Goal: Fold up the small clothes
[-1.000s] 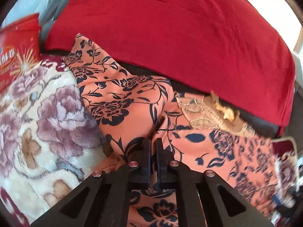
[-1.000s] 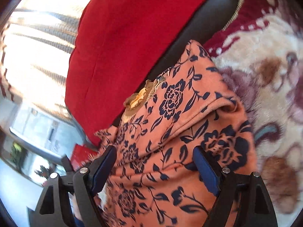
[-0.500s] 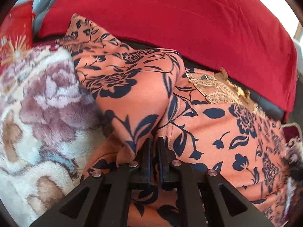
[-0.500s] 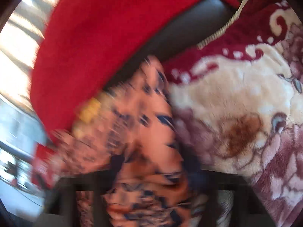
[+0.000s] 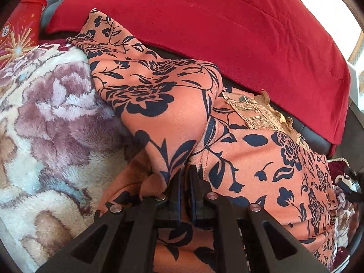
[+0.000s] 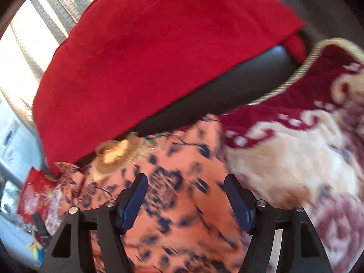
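An orange garment (image 5: 250,154) with dark blue flowers and a tan lace collar (image 5: 257,113) lies on a floral plush blanket (image 5: 45,122). My left gripper (image 5: 185,173) is shut on a fold of the garment where a sleeve (image 5: 145,86) meets the body, and holds it lifted. In the right wrist view, which is blurred, my right gripper (image 6: 185,184) is open and empty just above the garment (image 6: 182,204), with the collar (image 6: 113,157) to its upper left.
A large red cushion (image 5: 227,27) on a dark sofa back (image 6: 216,86) runs behind the garment. A red printed bag (image 5: 18,34) stands at far left. The blanket's maroon border (image 6: 307,100) lies to the right of the garment.
My left gripper has kept its hold and pulled the sleeve fold up and inward. My right gripper has let the garment out from between its fingers and swung to the right above it.
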Available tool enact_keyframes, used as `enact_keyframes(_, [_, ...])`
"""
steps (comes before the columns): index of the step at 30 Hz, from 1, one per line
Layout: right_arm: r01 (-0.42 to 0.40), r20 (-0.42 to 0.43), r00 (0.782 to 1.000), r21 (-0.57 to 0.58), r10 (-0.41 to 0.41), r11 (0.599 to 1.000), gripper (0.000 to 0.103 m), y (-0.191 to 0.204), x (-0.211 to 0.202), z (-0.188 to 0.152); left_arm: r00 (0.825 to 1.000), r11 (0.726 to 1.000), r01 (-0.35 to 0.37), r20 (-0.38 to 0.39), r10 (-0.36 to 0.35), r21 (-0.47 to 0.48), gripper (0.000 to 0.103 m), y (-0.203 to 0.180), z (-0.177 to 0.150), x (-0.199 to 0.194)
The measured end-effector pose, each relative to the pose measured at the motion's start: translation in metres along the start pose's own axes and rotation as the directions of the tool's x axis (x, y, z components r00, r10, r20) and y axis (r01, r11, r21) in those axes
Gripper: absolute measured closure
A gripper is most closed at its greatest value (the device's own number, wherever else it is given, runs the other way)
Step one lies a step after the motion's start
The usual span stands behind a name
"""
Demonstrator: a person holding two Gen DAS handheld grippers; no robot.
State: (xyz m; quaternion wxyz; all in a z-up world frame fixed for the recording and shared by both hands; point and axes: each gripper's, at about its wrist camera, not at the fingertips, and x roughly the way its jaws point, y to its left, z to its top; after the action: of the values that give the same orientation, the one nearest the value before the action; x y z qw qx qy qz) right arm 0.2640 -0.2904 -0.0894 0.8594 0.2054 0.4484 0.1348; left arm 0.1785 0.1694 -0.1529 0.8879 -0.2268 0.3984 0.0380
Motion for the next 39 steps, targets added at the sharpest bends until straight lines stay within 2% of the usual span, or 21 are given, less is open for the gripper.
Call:
enact_keyframes(4, [0.028, -0.073, 0.997, 0.112, -0.02, 0.993, 0.029, -0.032, 0.046, 0.021, 1.0, 1.0, 0.003, 0.002, -0.003, -0.002, 0.094, 0.0, 0.0, 0.001])
enact_keyframes(7, [0.077, -0.012, 0.997, 0.215, -0.077, 0.974, 0.029, -0.054, 0.043, 0.022, 1.0, 1.0, 0.014, 0.002, -0.014, -0.011, 0.094, 0.002, 0.0, 0.001])
enact_keyframes(9, [0.075, 0.029, 0.996, 0.228, -0.083, 0.971, 0.029, -0.05, 0.03, 0.015, 1.0, 1.0, 0.025, 0.002, -0.025, -0.018, 0.094, 0.004, 0.0, 0.001])
enact_keyframes(12, [0.063, 0.125, 0.989, 0.082, -0.073, 0.995, 0.029, -0.013, -0.009, -0.016, 0.999, 0.999, 0.037, 0.003, -0.037, -0.028, 0.094, 0.007, -0.001, 0.002])
enact_keyframes(14, [0.07, 0.151, 0.986, -0.033, -0.065, 0.997, 0.026, 0.017, -0.027, -0.044, 0.999, 0.999, 0.033, 0.003, -0.033, -0.025, 0.094, 0.006, -0.001, 0.002])
enact_keyframes(16, [0.074, 0.179, 0.983, -0.142, -0.048, 0.987, 0.024, 0.044, -0.038, -0.072, 1.0, 0.999, 0.03, 0.001, -0.03, -0.022, 0.094, 0.005, -0.001, 0.002])
enact_keyframes(18, [0.103, 0.184, 0.981, -0.217, -0.063, 0.971, 0.017, 0.063, -0.035, -0.094, 1.0, 1.0, 0.021, -0.008, -0.021, -0.013, 0.094, 0.002, 0.001, 0.0])
enact_keyframes(20, [0.152, 0.159, 0.981, -0.265, -0.113, 0.952, 0.017, 0.072, -0.017, -0.113, 0.999, 1.0, -0.007, -0.048, 0.008, 0.025, 0.086, -0.007, 0.006, -0.007])
enact_keyframes(21, [0.175, 0.136, 0.981, -0.278, -0.141, 0.944, 0.017, 0.069, -0.007, -0.118, 0.998, 0.999, 0.002, -0.07, 0.0, 0.035, 0.065, -0.01, 0.008, -0.013])
enact_keyframes(22, [0.18, 0.097, 0.982, -0.27, -0.16, 0.946, 0.016, 0.068, 0.005, -0.121, 0.994, 0.998, 0.05, -0.098, -0.048, 0.023, 0.04, -0.012, 0.01, -0.021])
enact_keyframes(23, [0.171, 0.082, 0.985, -0.259, -0.154, 0.951, 0.015, 0.067, 0.007, -0.12, 0.988, 0.993, 0.117, -0.103, -0.117, -0.008, 0.033, -0.011, 0.012, -0.035])
enact_keyframes(24, [0.139, 0.08, 0.989, -0.252, -0.122, 0.958, 0.008, 0.067, 0.005, -0.118, 0.983, 0.986, 0.165, -0.08, -0.167, -0.033, 0.026, -0.008, 0.015, -0.052])
enact_keyframes(27, [0.097, 0.074, 0.994, -0.246, -0.081, 0.964, 0.005, 0.058, 0.005, -0.115, 0.973, 0.971, 0.229, 0.046, -0.226, -0.075, 0.023, 0.014, 0.033, -0.09])
enact_keyframes(29, [0.082, 0.082, 0.995, -0.24, -0.064, 0.967, 0.004, 0.055, 0.004, -0.12, 0.969, 0.96, 0.235, 0.112, -0.219, -0.154, 0.022, 0.039, 0.053, -0.097])
enact_keyframes(31, [0.071, 0.093, 0.994, -0.234, -0.05, 0.97, 0.004, 0.052, 0.001, -0.122, 0.971, 0.938, 0.226, 0.139, -0.195, -0.263, 0.022, 0.07, 0.078, -0.085])
enact_keyframes(34, [0.051, 0.097, 0.995, -0.221, -0.03, 0.974, 0.004, 0.045, 0.0, -0.121, 0.979, 0.889, 0.204, 0.112, -0.173, -0.409, 0.023, 0.113, 0.116, -0.047])
enact_keyframes(39, [0.013, 0.105, 0.994, -0.196, 0.007, 0.98, 0.004, 0.036, -0.003, -0.121, 0.989, 0.844, 0.147, 0.093, -0.116, -0.515, 0.023, 0.155, 0.162, 0.004])
